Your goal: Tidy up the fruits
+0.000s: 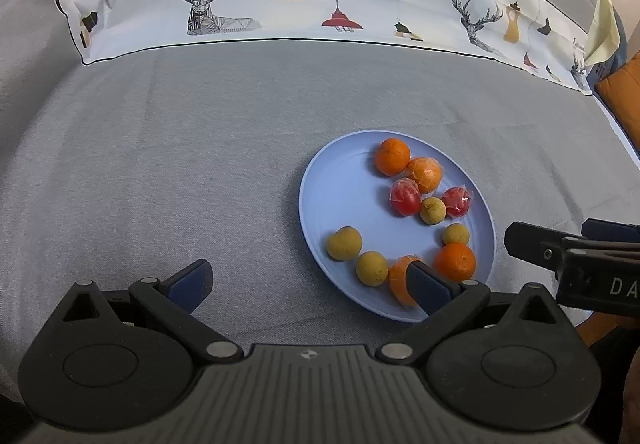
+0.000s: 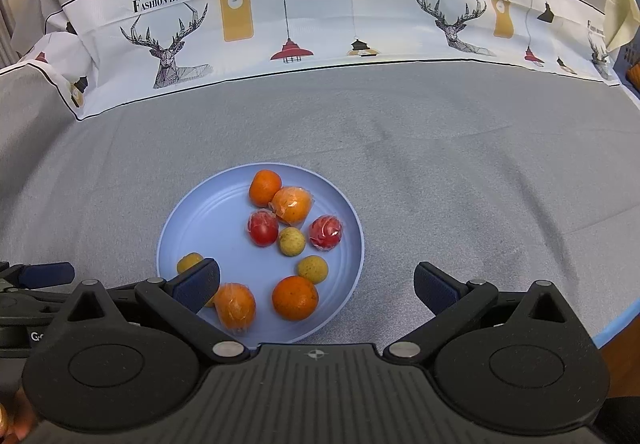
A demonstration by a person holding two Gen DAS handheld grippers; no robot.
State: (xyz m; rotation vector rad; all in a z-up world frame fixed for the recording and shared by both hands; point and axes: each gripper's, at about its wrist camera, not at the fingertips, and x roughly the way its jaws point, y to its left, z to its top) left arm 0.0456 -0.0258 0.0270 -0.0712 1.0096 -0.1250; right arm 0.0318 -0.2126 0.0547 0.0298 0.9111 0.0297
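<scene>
My left hand-held gripper (image 1: pixel 310 282) stands spread wide with nothing between its fingers; its right finger overlaps the near rim of the blue plate (image 1: pixel 320 180). My right hand-held gripper (image 2: pixel 318 286) is spread just as wide and also holds nothing, its left finger over the plate's near-left part.

All the fruit I can see lies on that plate, which sits on the grey-clothed tabletop (image 1: pixel 180 148): two bare oranges (image 2: pixel 295 297), two oranges in clear film (image 2: pixel 235 307), two red fruits in film (image 2: pixel 326 232), and four small yellow-green ones (image 2: pixel 312 269). They are loosely mixed, not grouped by kind.

I judge them all light and round, so they will roll if nudged. The film looks slippery and crinkly; I would close across the widest middle of a wrapped fruit, not on loose film. The red ones look soft, so a gentle squeeze. The bare oranges seem firmest.
</scene>
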